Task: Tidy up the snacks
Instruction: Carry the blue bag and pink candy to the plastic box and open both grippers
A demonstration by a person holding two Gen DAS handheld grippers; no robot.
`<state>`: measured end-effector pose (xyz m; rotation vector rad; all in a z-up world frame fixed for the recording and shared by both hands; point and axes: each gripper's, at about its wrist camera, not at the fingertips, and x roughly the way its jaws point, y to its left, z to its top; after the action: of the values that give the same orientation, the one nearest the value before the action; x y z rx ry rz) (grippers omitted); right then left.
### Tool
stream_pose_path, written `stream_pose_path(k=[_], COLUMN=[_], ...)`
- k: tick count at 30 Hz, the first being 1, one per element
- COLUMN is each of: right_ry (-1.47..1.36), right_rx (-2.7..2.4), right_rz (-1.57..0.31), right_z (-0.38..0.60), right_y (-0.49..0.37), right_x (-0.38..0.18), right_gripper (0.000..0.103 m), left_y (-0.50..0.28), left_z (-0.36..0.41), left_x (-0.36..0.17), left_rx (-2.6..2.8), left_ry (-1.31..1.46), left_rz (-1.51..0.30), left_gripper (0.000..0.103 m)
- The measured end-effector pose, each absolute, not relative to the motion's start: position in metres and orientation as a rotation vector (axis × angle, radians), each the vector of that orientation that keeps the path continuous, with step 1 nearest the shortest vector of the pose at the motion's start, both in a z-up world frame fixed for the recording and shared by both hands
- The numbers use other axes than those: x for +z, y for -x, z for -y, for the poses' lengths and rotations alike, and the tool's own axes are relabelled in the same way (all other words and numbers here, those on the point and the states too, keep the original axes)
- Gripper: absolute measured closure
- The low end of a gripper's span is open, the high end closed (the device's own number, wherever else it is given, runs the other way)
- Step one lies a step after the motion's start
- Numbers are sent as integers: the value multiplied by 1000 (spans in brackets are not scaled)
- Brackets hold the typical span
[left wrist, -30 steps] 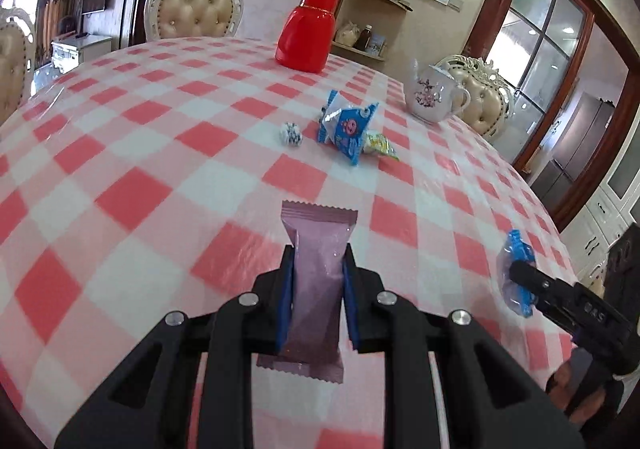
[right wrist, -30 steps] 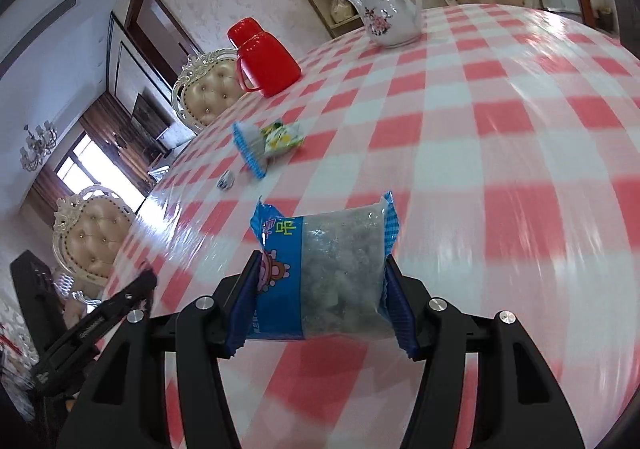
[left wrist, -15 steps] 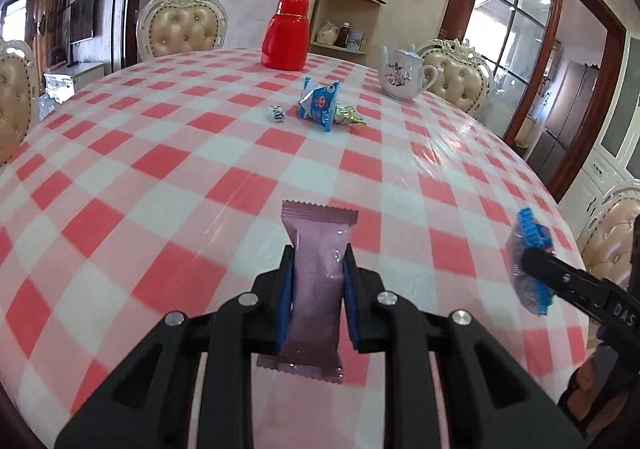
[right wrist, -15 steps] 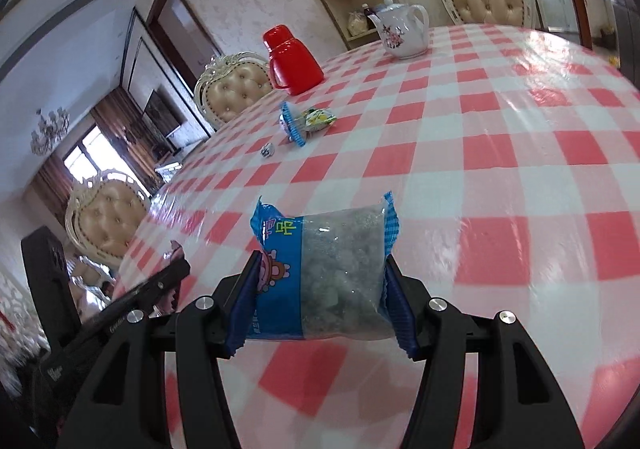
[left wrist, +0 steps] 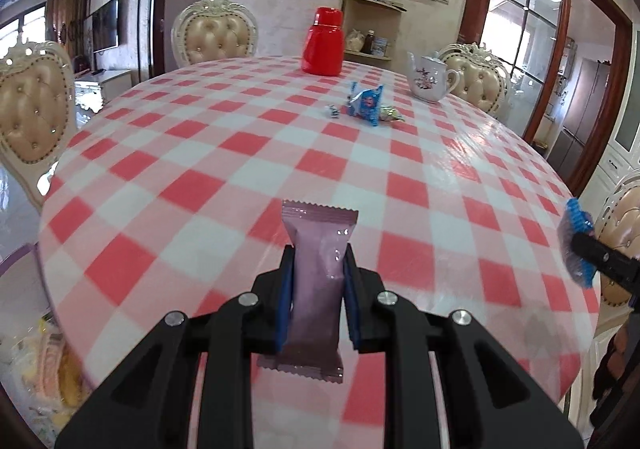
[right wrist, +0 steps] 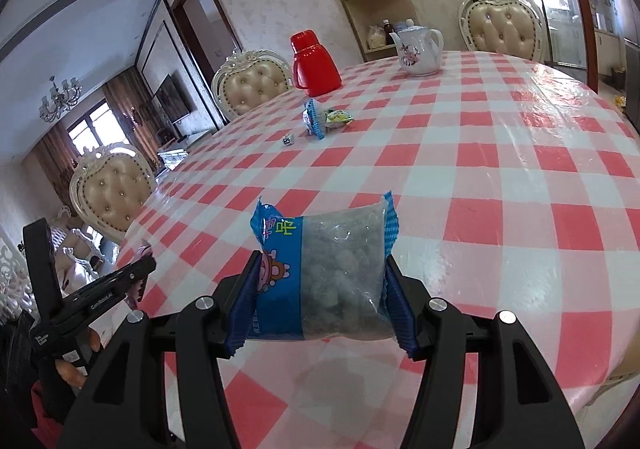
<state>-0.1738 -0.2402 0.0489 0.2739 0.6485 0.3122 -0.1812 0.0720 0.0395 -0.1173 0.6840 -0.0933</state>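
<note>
My left claw (left wrist: 316,281) pinches a mauve snack packet (left wrist: 318,289) above the checked tabletop (left wrist: 200,169); my right claw (right wrist: 320,289) clamps a blue-edged clear snack bag (right wrist: 324,269) over it too

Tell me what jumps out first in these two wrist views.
Each pair of tongs grips a snack above the near edge of the red-checked table: the left tongs pinch a mauve wrapper, the right tongs a blue-and-clear bag. Far across stand a red flask and a white teapot, with a few loose snacks between.
</note>
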Motion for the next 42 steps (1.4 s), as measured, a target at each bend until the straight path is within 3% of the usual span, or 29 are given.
stream_pose_path(k=[20, 42], right_ry=[-103, 252], right_rx=[464, 911], right_rz=[-692, -740], right_z=[162, -51], right_y=[209, 255], right_x=[49, 47], right_gripper=[46, 46], left_y=[261, 316], left_z=[-153, -283], left_x=[42, 34], left_rx=[39, 335], left_ry=[144, 189], left_rz=[-659, -680], left_gripper=[80, 80])
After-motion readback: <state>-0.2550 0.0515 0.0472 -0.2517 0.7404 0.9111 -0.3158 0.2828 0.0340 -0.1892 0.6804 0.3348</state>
